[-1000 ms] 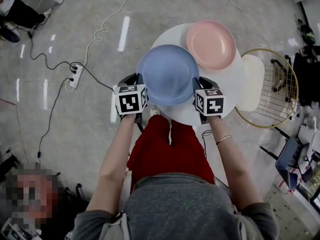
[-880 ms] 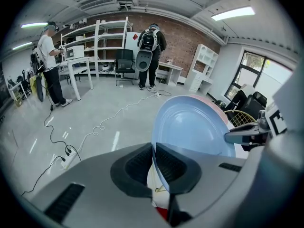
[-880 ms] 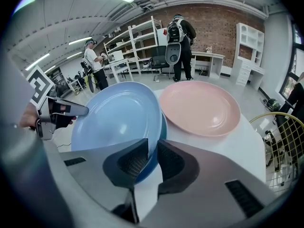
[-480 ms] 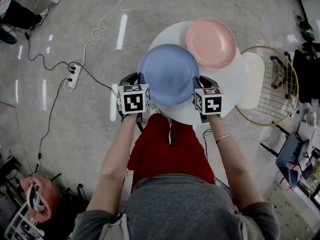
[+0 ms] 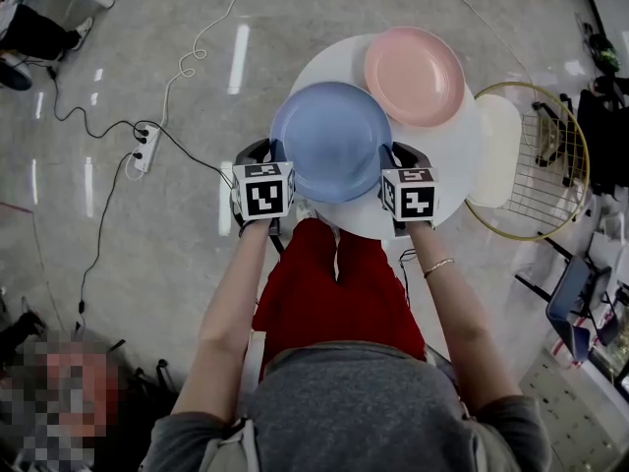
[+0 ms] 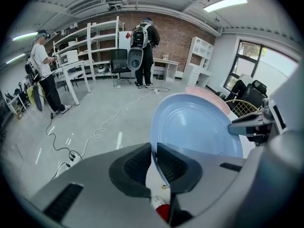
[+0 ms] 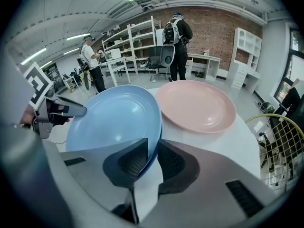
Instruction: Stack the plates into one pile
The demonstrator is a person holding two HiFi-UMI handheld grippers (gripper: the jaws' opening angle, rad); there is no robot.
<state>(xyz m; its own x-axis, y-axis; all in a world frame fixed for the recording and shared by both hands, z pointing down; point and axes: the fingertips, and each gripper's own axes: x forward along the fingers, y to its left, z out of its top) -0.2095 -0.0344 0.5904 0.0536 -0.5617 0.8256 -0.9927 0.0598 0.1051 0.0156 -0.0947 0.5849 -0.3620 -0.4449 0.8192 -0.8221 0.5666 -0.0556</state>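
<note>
A blue plate (image 5: pixel 331 141) hangs level over the near left part of a round white table (image 5: pixel 452 155), held by its rim from both sides. My left gripper (image 5: pixel 274 155) has the plate's left rim between its pads; its jaws are opening, and the pads still sit close against the rim (image 6: pixel 153 148). My right gripper (image 5: pixel 390 157) is shut on the right rim (image 7: pixel 154 141). A pink plate (image 5: pixel 415 75) lies on the table's far right, just beyond the blue one, and also shows in the right gripper view (image 7: pixel 197 106).
A gold wire basket (image 5: pixel 545 170) and a cream oval seat (image 5: pixel 496 150) stand right of the table. A power strip (image 5: pixel 147 150) with cables lies on the floor at left. People stand by shelves (image 6: pixel 142 42) far off.
Both grippers and the blue plate have drifted slightly farther over the table, toward the pink plate. The hold looks the same.
</note>
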